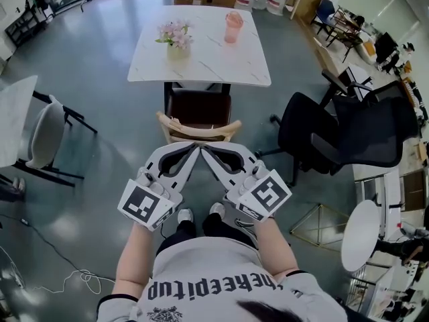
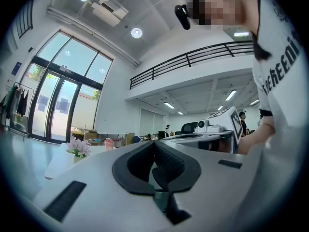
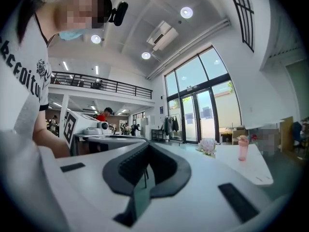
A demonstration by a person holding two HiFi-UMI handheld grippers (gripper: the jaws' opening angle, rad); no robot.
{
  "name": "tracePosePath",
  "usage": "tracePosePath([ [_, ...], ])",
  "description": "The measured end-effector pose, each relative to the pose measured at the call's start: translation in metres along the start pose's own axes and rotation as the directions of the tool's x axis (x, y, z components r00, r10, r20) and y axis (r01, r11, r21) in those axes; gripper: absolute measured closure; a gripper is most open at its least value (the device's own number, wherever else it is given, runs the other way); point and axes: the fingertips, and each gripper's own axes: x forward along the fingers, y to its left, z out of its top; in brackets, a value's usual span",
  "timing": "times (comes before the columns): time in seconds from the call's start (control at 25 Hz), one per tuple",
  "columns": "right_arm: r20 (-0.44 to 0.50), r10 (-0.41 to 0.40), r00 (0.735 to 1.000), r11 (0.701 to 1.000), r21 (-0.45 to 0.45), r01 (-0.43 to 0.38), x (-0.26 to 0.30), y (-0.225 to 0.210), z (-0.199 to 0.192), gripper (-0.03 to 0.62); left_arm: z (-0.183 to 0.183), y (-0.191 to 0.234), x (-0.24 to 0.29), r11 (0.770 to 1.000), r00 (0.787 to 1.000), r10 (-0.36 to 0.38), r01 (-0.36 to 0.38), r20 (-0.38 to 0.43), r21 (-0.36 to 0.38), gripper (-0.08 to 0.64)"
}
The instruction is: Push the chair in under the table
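A chair with a curved wooden backrest (image 1: 198, 131) and a brown seat (image 1: 199, 107) stands at the near edge of the white marble table (image 1: 201, 62), its seat partly under the top. My left gripper (image 1: 194, 148) and right gripper (image 1: 206, 148) are side by side, tips nearly meeting just on my side of the backrest. Whether they touch it I cannot tell. Both are shut with nothing between the jaws, as the left gripper view (image 2: 155, 143) and the right gripper view (image 3: 147, 144) show. The chair is hidden in both gripper views.
On the table stand a pot of pink flowers (image 1: 175, 35) and a pink cup (image 1: 233, 25). A black office chair (image 1: 335, 136) is to the right, a white chair (image 1: 47, 133) to the left. A round white table (image 1: 365, 233) and a gold wire frame (image 1: 322, 223) stand at the lower right.
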Motion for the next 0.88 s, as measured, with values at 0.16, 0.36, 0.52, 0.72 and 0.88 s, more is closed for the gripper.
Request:
tracePosePath([
  [0.16,0.006,-0.008,1.0,1.0,-0.008,0.008,-0.005,0.0,0.003,0.581,0.002,-0.004,0.002,1.0,1.0,-0.003,0.003,0.003,0.005,0.545],
  [0.36,0.012,-0.019,1.0,1.0,-0.021,0.019,-0.009,-0.003,0.004,0.581,0.003,-0.008,0.006,1.0,1.0,-0.007,0.007,0.005,0.017,0.545],
  [0.52,0.016,-0.024,1.0,0.999,-0.022,0.025,-0.014,-0.006,0.003,0.581,0.002,-0.012,0.01,0.999,1.0,-0.004,0.004,0.0,0.033,0.545],
  [0.72,0.021,-0.019,1.0,1.0,-0.023,0.02,-0.014,-0.011,0.006,0.581,0.004,-0.011,0.015,1.0,1.0,-0.003,0.003,-0.006,0.024,0.545],
  [0.88,0.016,-0.017,1.0,0.999,-0.027,0.018,-0.011,-0.015,0.006,0.581,0.004,-0.008,0.018,1.0,1.0,0.001,-0.001,-0.009,0.016,0.545],
])
